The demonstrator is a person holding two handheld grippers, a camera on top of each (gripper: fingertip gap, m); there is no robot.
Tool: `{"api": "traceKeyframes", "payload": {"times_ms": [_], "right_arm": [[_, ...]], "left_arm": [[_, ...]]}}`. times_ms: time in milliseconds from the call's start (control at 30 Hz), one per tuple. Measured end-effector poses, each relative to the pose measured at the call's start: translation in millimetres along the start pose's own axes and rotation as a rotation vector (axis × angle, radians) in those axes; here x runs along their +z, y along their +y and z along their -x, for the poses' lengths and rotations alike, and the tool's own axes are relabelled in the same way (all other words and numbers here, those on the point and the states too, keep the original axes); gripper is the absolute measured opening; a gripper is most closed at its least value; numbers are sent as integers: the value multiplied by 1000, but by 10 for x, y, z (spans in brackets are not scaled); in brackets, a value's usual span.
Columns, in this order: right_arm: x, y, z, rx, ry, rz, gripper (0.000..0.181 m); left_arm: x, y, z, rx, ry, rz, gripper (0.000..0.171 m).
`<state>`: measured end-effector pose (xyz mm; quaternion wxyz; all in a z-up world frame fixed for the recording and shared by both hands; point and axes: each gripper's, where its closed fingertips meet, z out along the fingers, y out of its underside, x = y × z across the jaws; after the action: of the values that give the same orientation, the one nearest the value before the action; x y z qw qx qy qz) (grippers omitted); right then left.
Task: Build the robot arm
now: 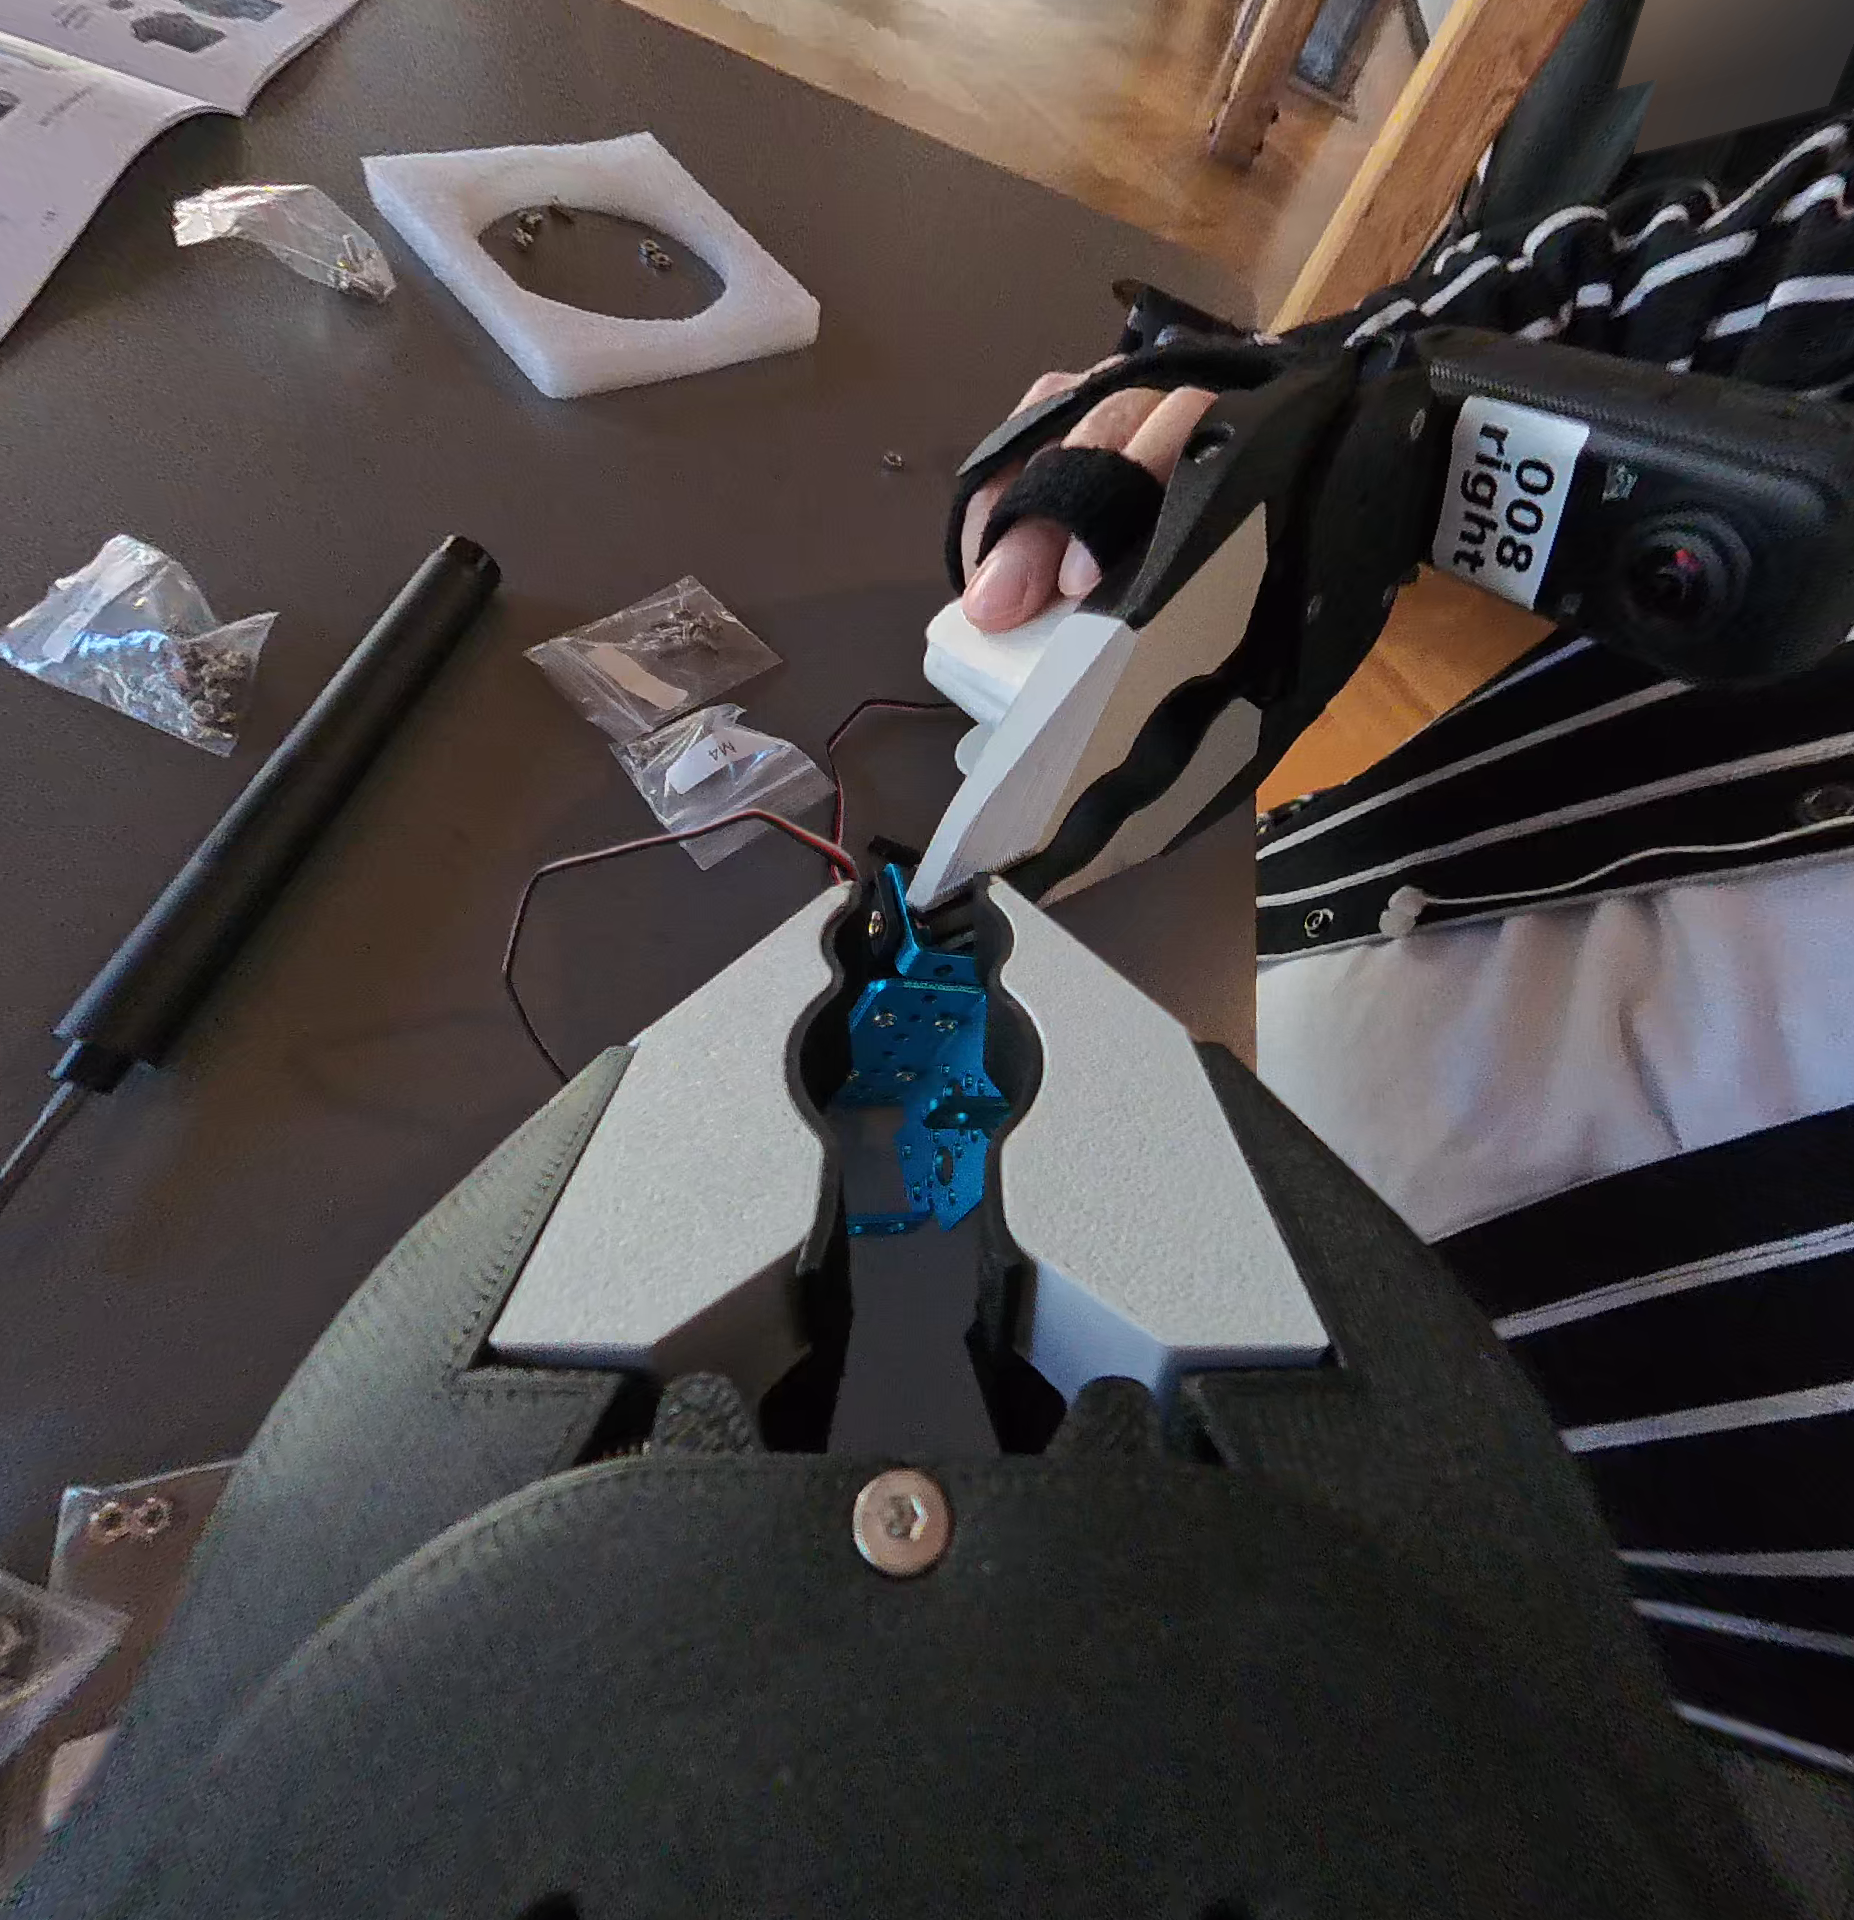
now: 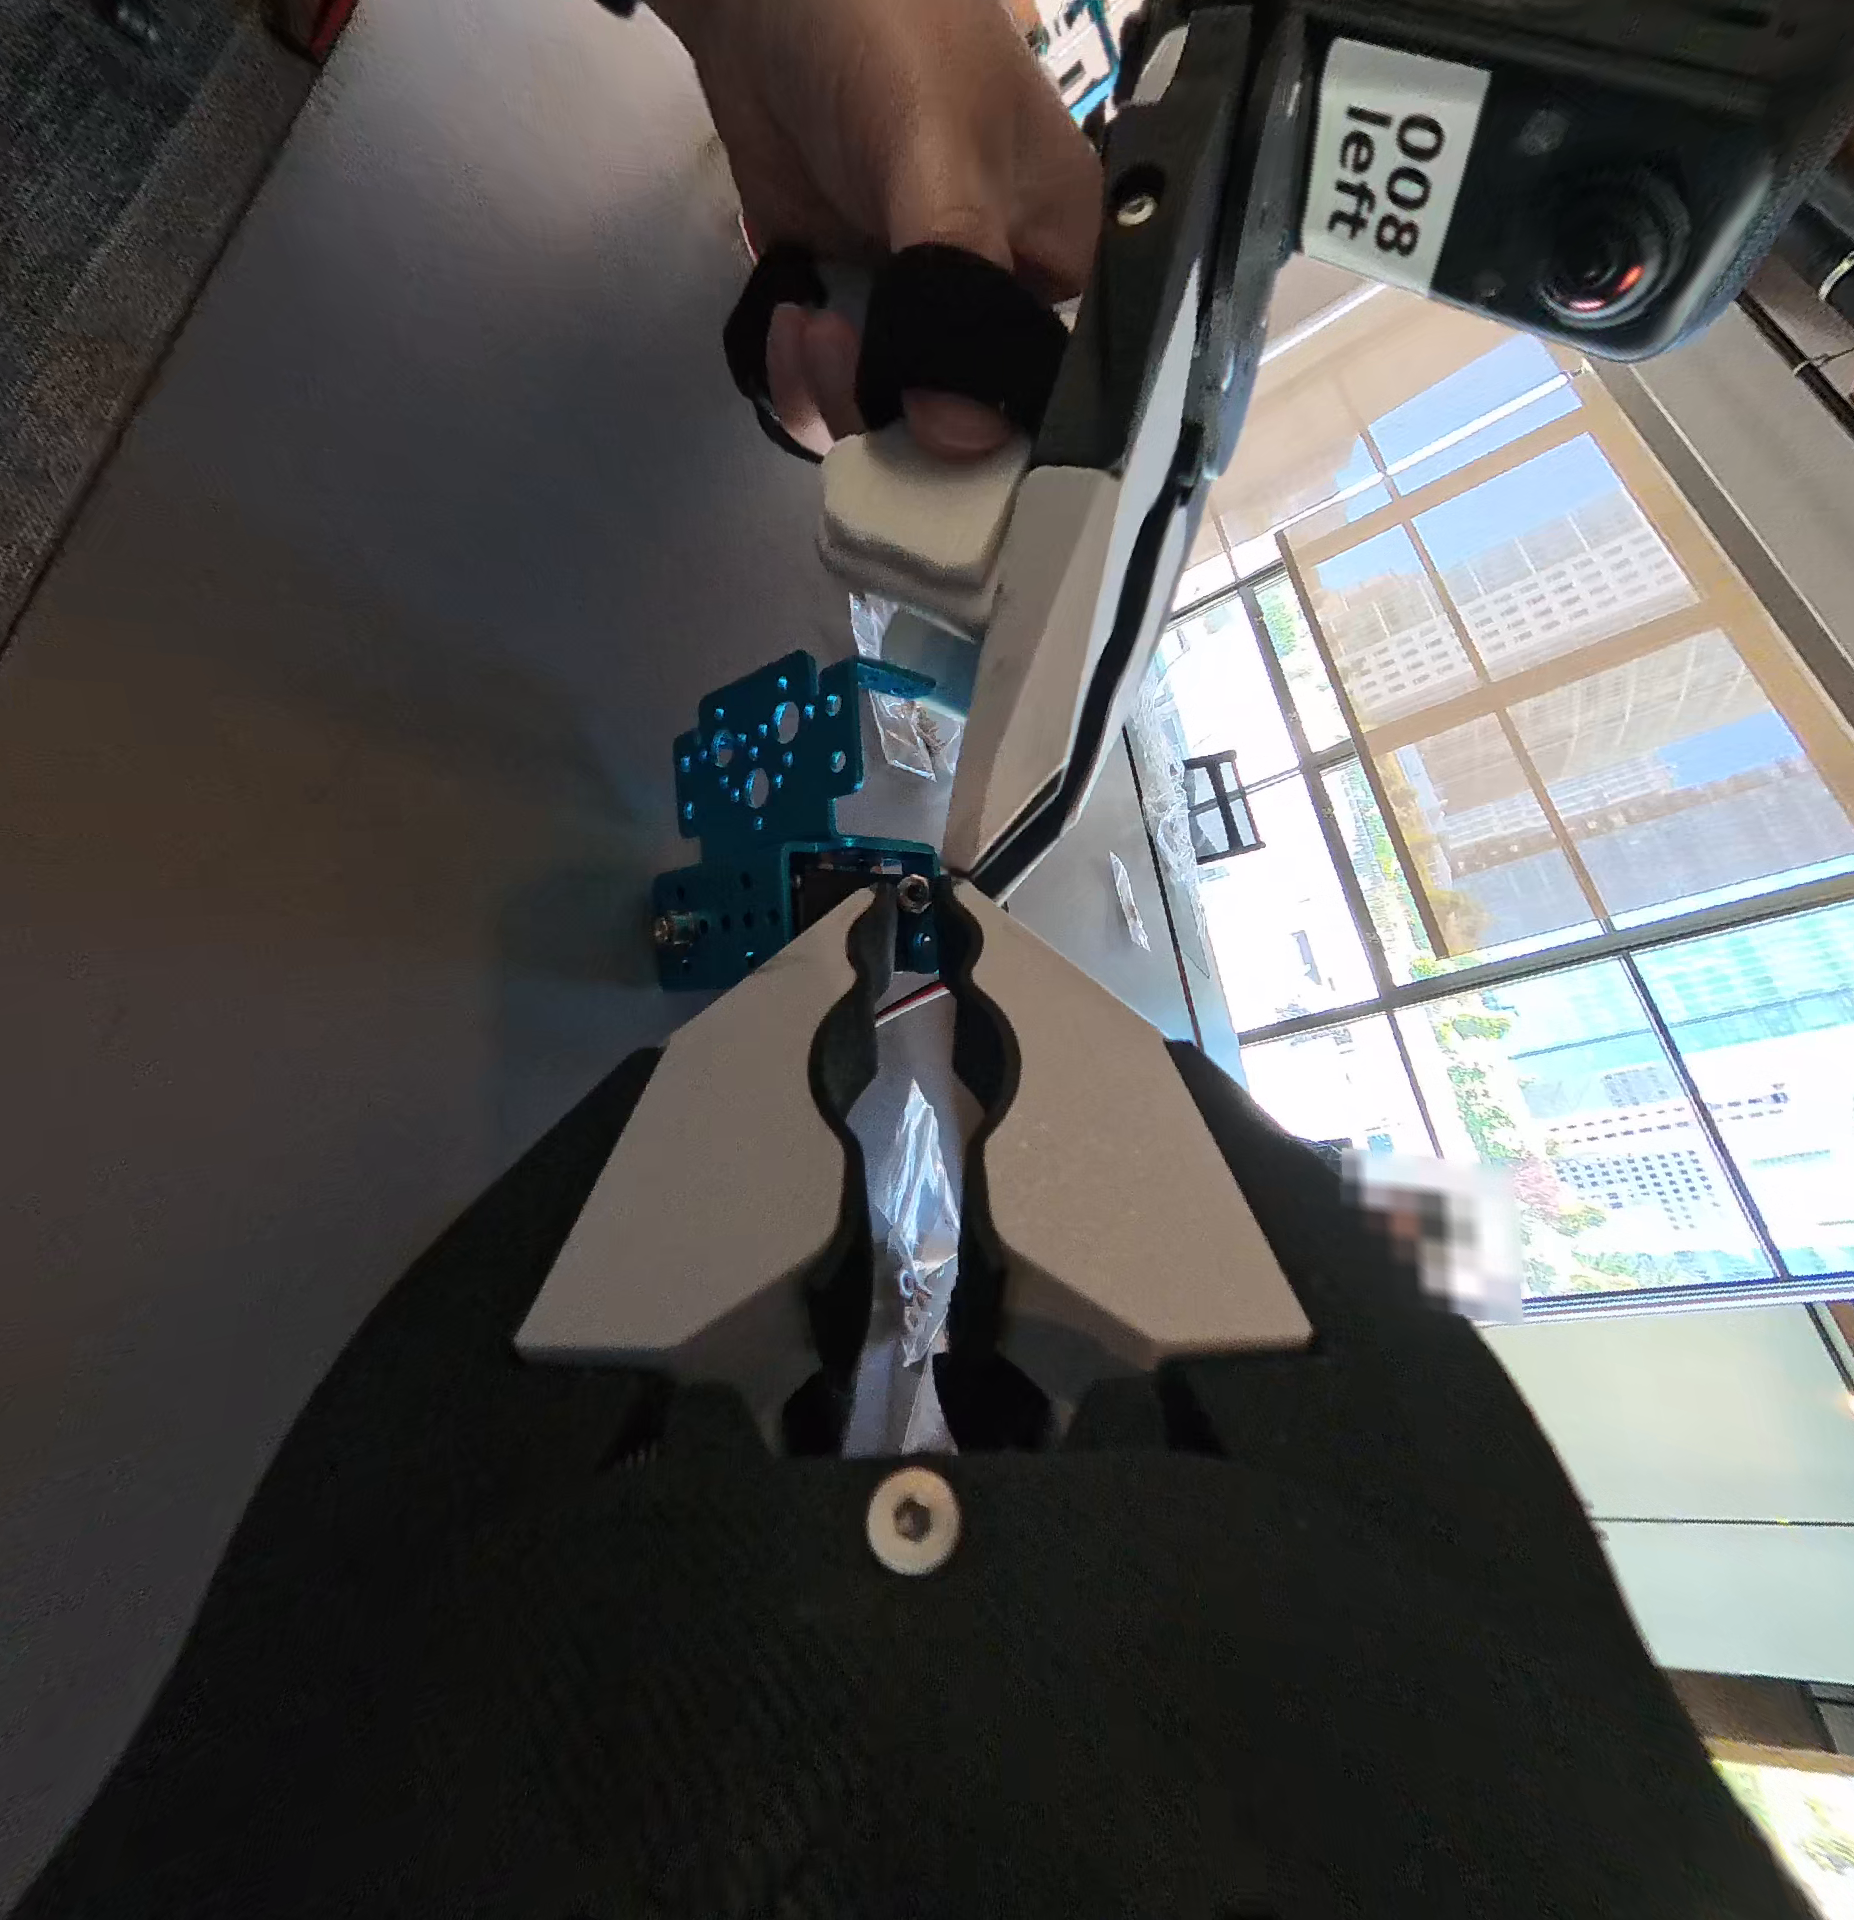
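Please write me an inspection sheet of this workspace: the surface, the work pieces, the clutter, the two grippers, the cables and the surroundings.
Surface: dark table, matte, scattered with parts.
Work pieces: blue metal bracket with many holes, a black part with a screw mounted at its top.
Clutter: black screwdriver; several small plastic bags of screws; white foam frame with loose nuts inside; paper booklet.
Grippers: left gripper closed around the bracket; right gripper pinching the top of the assembly, by the screw.
Cables: thin red and black wire curling from the assembly across the table.
Surroundings: wooden floor; large windows; a person's striped sleeve.
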<state>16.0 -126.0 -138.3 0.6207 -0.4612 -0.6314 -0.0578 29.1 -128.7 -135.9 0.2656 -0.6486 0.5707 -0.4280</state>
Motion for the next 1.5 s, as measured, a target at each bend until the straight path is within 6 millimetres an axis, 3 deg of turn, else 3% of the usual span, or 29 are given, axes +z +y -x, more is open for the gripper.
{"api": "traceKeyframes", "payload": {"times_ms": [300, 467, 633, 767, 1233, 1500], "right_arm": [[-38, 13, 12, 28, -12, -8, 5], [-82, 31, -14, 57, -10, -13, 5], [-110, 42, -67, 81, 0, -21, 5], [-125, 35, -85, 89, 4, -28, 5], [-82, -5, 49, 59, -40, -32, 5], [-44, -47, 80, 12, -23, -30, 5]], "left_arm": [[-33, -6, 40, 41, 16, 49, 23], [-11, -2, 49, 95, 20, 86, 13], [13, 49, 45, 74, 17, 186, 16], [22, 84, 54, 87, -8, 220, 8], [28, 84, 25, 42, -26, 163, 6], [23, 71, -1, -34, 48, 93, 7]]}}
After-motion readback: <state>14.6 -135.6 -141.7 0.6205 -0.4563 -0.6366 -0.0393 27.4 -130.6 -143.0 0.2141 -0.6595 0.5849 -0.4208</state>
